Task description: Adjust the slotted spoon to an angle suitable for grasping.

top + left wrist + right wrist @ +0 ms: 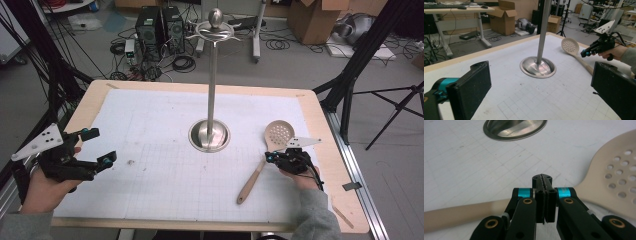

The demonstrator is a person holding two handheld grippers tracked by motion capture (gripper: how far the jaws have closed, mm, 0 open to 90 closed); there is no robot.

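The slotted spoon (267,150), beige with a wooden handle, is lying flat on the white gridded mat (165,185) at the right side of the bench (332,170). Its perforated bowl is pointing away from the person, and its handle is running back toward the near edge. In the right gripper view the spoon (614,177) is passing crosswise under the jaw tips, bowl to the right and handle to the left.

The right gripper (271,158) is sitting directly over the neck of the spoon, where bowl meets handle. Its jaws are pressed fully together with nothing between them; whether the tips are touching the spoon cannot be told. Seen from the left gripper view, the right gripper (586,53) is hovering just beside the handle.

Near the spoon, at the mat's centre, the steel utensil stand (210,135) is rising from a round dished base.

The left gripper (99,147) is waiting well apart at the left edge of the bench, its jaws standing wide and holding nothing.
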